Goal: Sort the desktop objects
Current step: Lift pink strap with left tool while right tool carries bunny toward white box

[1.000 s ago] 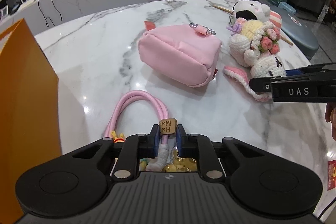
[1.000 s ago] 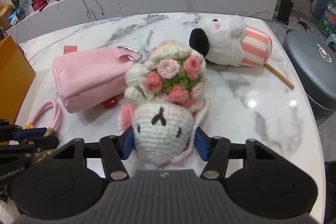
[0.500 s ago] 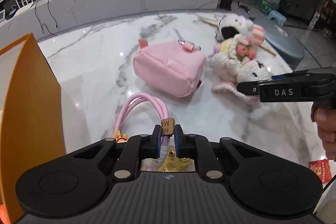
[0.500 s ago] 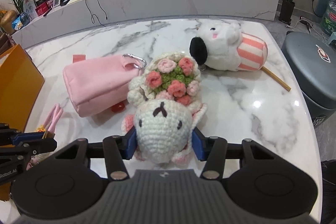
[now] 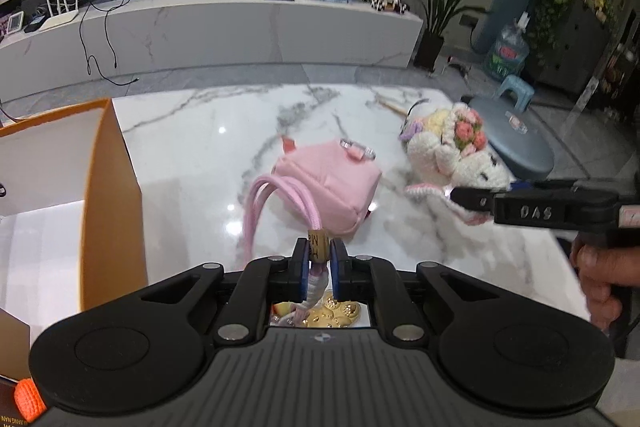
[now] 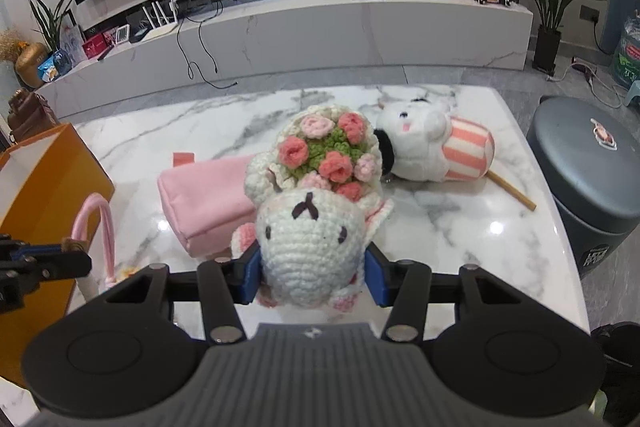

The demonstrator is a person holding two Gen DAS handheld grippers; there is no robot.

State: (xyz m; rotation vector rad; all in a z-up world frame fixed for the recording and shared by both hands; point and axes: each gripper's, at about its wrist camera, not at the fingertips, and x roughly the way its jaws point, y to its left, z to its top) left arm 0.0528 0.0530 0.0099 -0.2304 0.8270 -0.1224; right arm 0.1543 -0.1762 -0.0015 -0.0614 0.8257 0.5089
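left claw [image 5: 320,259] clamped on pink cord [image 5: 276,203], orange box [image 5: 108,187] just left; right claw [image 6: 312,267] clamped on bunny [image 6: 310,231], box far left.

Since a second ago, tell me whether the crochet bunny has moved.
Yes. The crochet bunny, clamped in the right gripper, has risen off the marble table; it now overlaps the pink pouch and the striped plush behind it.

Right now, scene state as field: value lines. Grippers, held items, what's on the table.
left gripper: shut on pink cord charm
right gripper: shut on crochet bunny, by its head
pink pouch: lying on marble table
white plush: lying on table, behind bunny
orange box: open, left of left gripper
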